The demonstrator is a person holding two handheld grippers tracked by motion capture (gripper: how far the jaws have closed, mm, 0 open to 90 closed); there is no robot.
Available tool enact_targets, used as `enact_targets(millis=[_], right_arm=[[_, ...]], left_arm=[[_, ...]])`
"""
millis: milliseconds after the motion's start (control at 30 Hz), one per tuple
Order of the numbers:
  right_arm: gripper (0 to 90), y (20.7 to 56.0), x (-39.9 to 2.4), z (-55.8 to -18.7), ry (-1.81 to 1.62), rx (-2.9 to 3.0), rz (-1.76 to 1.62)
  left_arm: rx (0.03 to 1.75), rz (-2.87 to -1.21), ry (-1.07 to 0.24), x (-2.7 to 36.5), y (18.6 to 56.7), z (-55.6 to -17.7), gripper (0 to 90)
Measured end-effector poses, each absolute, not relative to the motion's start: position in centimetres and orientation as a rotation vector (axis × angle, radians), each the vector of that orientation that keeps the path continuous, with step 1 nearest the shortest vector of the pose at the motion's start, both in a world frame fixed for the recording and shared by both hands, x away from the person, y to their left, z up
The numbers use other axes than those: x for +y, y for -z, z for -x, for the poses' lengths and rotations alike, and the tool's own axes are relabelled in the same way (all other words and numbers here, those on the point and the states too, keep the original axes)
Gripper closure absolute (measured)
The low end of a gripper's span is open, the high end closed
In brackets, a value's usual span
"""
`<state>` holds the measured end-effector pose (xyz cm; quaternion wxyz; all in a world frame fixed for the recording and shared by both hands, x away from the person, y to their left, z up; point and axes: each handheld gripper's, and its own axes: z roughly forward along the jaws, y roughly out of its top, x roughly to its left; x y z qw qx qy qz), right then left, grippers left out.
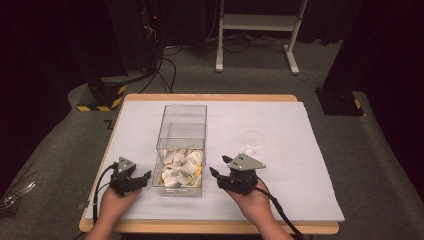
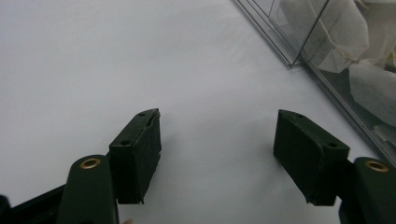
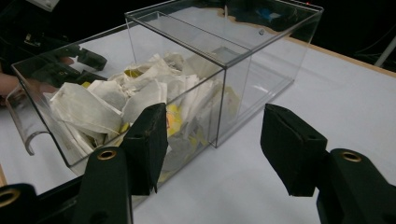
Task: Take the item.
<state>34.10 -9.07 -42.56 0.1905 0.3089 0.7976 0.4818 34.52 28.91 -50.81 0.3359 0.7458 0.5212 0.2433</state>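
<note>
A clear plastic box [image 1: 182, 131] stands on the white table cover, split into a far and a near compartment. White tea bags [image 1: 181, 169] fill the near compartment, and the far one looks bare. My left gripper [image 1: 145, 179] rests left of the box's near end, open, with only table between its jaws [image 2: 217, 126]. The box corner [image 2: 322, 65] and tea bags [image 2: 341, 32] lie at its upper right. My right gripper [image 1: 218, 165] is right of the box, open and holding nothing [image 3: 215, 121]. It faces the box [image 3: 243, 60] and the tea bags [image 3: 107, 105].
A small clear round dish [image 1: 253, 139] sits on the cover [image 1: 290, 175] to the right of the box. A wooden table edge [image 1: 210, 227] runs along the front. Black stands with yellow stripes [image 1: 102, 97] and white frame legs [image 1: 292, 55] are on the floor behind.
</note>
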Motion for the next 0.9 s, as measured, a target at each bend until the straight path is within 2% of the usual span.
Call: enact_targets(millis=[900], right_arm=[[39.0,42.4,-3.4,-32.8,-1.392,2.358,-0.751]], left_arm=[[1.355,-1.947,-0.639,28.8,50.8,-34.5,31.7]])
